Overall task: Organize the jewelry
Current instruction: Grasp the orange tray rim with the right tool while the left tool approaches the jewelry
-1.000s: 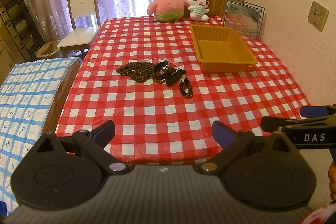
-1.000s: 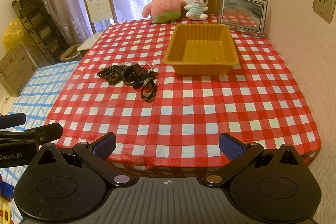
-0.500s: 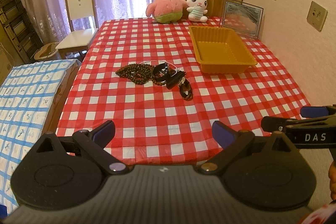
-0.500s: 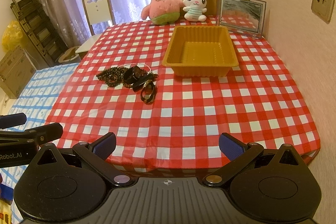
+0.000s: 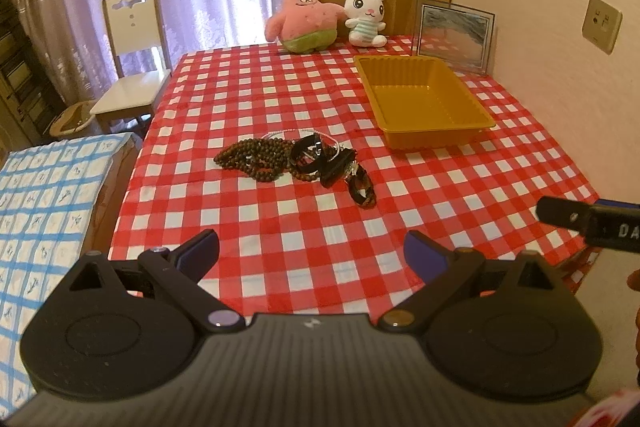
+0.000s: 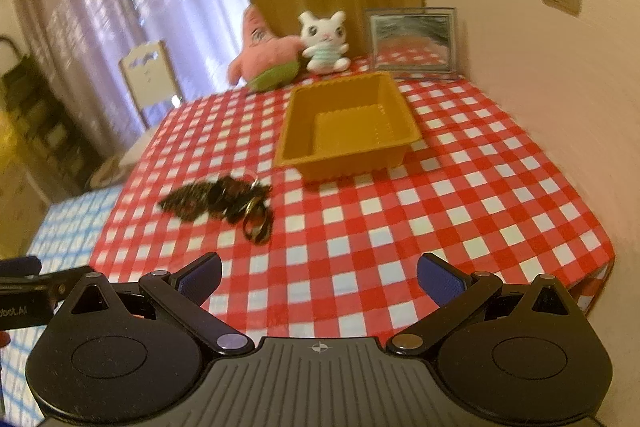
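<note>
A heap of jewelry (image 5: 298, 159) lies mid-table on the red checked cloth: brown bead strands, dark bracelets and a thin silver bangle. It also shows, blurred, in the right wrist view (image 6: 224, 201). An empty orange tray (image 5: 424, 101) stands to its right, also seen in the right wrist view (image 6: 348, 123). My left gripper (image 5: 312, 255) is open and empty over the table's near edge. My right gripper (image 6: 320, 275) is open and empty, also at the near edge, to the right of the left one.
Two plush toys (image 5: 308, 15) and a framed picture (image 5: 454, 35) stand at the table's far end. A white chair (image 5: 134, 67) is at the far left. A blue checked surface (image 5: 44, 187) lies left of the table. The wall with sockets is on the right.
Both grippers have moved forward toward the table. The right wrist view has tilted and blurred with motion. Nothing on the table has moved.
</note>
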`<act>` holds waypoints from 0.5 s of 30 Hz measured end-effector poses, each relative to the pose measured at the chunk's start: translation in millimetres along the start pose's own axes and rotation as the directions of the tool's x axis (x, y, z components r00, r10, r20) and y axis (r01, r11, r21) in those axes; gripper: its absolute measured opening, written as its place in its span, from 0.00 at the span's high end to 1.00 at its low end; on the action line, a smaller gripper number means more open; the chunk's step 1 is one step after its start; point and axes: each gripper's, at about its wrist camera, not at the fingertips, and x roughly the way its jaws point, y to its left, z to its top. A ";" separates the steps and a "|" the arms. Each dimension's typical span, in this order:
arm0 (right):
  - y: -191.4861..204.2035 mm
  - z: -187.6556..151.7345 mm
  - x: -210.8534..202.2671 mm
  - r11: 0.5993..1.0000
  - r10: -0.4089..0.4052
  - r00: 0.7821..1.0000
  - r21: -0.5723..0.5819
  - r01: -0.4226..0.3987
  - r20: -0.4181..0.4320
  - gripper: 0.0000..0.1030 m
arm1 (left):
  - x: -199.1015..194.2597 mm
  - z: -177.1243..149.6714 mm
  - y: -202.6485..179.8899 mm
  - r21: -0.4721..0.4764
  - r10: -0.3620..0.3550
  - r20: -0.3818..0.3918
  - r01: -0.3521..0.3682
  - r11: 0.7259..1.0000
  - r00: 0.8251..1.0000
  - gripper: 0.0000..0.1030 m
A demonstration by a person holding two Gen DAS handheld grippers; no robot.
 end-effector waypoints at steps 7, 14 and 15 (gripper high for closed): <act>-18.3 -0.1 12.3 0.999 -0.021 0.997 0.030 0.019 0.075 0.00 | 36.6 7.1 2.1 0.026 0.003 0.001 -0.003 1.000 1.000 0.04; -44.9 20.6 50.9 1.000 -0.016 0.992 0.016 0.014 0.124 0.00 | 83.5 22.5 -11.0 0.014 0.014 0.030 -0.014 1.000 0.999 0.06; -49.4 24.2 58.7 1.000 -0.010 0.992 0.016 0.008 0.127 0.00 | 90.1 25.4 -12.2 0.003 0.020 0.036 -0.020 1.000 0.999 0.07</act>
